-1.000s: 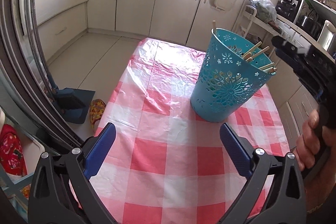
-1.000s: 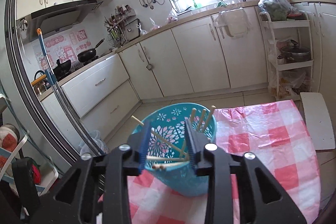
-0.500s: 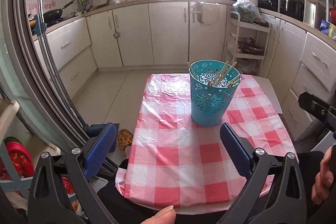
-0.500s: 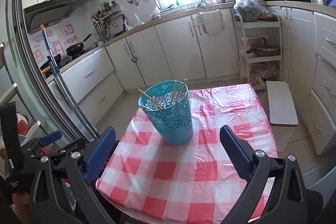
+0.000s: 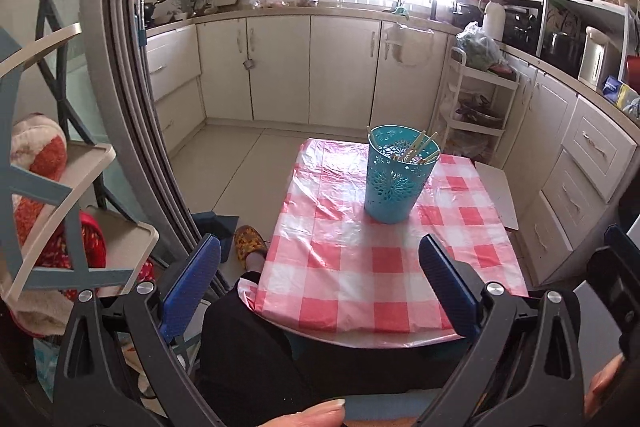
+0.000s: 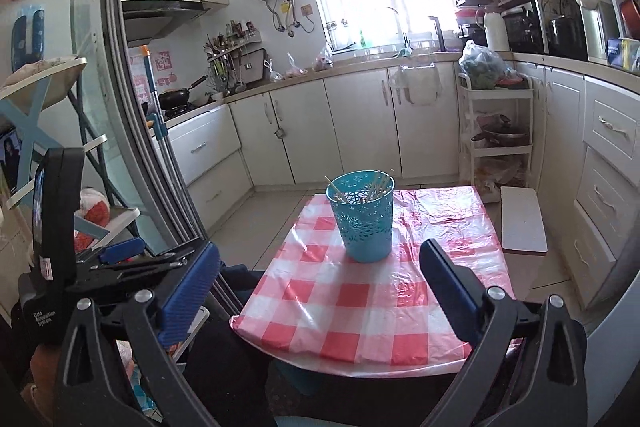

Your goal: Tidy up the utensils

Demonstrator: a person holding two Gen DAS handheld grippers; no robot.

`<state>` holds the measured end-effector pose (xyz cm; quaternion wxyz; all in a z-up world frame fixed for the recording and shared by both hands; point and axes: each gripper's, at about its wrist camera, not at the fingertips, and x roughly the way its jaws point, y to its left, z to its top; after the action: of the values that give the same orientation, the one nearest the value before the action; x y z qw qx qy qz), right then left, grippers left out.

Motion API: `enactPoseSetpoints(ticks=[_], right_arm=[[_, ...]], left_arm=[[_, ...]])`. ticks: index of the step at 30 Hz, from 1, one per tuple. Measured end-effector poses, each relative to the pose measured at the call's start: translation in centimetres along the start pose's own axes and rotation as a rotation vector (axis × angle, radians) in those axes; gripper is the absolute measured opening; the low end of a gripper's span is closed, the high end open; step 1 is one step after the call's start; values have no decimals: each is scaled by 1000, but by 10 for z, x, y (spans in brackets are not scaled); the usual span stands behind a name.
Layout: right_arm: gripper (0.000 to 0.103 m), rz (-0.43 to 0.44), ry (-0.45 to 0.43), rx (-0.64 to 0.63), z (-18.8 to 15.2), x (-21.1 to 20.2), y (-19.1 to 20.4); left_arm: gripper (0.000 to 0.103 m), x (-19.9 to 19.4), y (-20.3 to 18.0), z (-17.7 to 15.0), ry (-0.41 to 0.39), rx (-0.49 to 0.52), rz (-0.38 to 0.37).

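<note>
A teal cut-out basket (image 5: 396,179) (image 6: 363,215) stands upright on the far half of the table with the pink-and-white checked cloth (image 5: 384,267) (image 6: 372,291). Several wooden chopsticks (image 5: 418,149) (image 6: 374,189) lean inside it. My left gripper (image 5: 320,283) is open and holds nothing, pulled back over the table's near edge. My right gripper (image 6: 320,285) is also open wide and empty, well short of the basket. The left gripper's body (image 6: 120,263) shows at the left of the right wrist view.
A person's dark-clothed legs (image 5: 256,347) sit under the near table edge, a slippered foot (image 5: 248,243) at left. A sliding door frame (image 5: 128,107) and blue-and-white shelf (image 5: 52,187) stand left. White cabinets, a white trolley (image 5: 476,107) and a white board (image 6: 522,219) lie beyond and right.
Both grippers have drawn back and up from the basket, which now looks small and far. The right gripper, narrow over the basket a second ago, has opened wide.
</note>
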<state>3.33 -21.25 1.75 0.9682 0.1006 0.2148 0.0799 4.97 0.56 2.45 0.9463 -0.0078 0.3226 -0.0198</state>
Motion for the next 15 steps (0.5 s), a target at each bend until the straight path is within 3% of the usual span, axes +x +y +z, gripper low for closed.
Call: enactPoseSetpoints(ticks=[15], right_arm=[[96,-7,-60,-39,-14,-33,10]], left_arm=[[95,-41,-15,-19,-34,43,6]])
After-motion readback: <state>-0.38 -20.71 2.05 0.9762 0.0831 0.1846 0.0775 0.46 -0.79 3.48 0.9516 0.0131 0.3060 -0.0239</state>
